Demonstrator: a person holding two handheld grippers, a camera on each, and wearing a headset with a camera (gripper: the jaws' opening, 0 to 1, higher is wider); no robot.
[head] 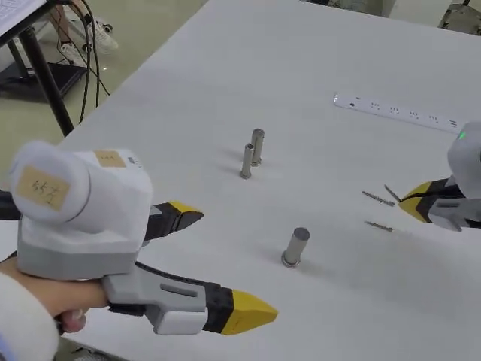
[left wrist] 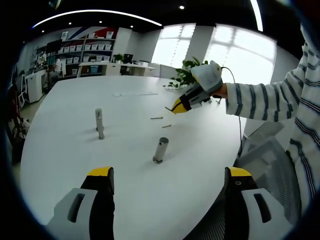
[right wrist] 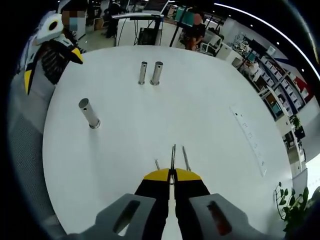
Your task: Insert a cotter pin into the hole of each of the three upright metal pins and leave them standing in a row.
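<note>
White table surface is seen in every view, and a power strip is laid flat toward its far side. Three metal pins are stood upright on it. A rear metal pin and a front metal pin are set just beside each other, while a third metal pin is placed well apart from them, nearer the person. The left gripper is held over the near part of the table with its jaws spread wide, and in the left gripper view the third metal pin is seen ahead of them. The right gripper is brought low to the table on the other side, its jaws pressed together on a held cotter pin that sticks out forward from the tips. One loose cotter pin and a second loose cotter pin are left lying flat just beside those tips, well apart from the upright pins.
</note>
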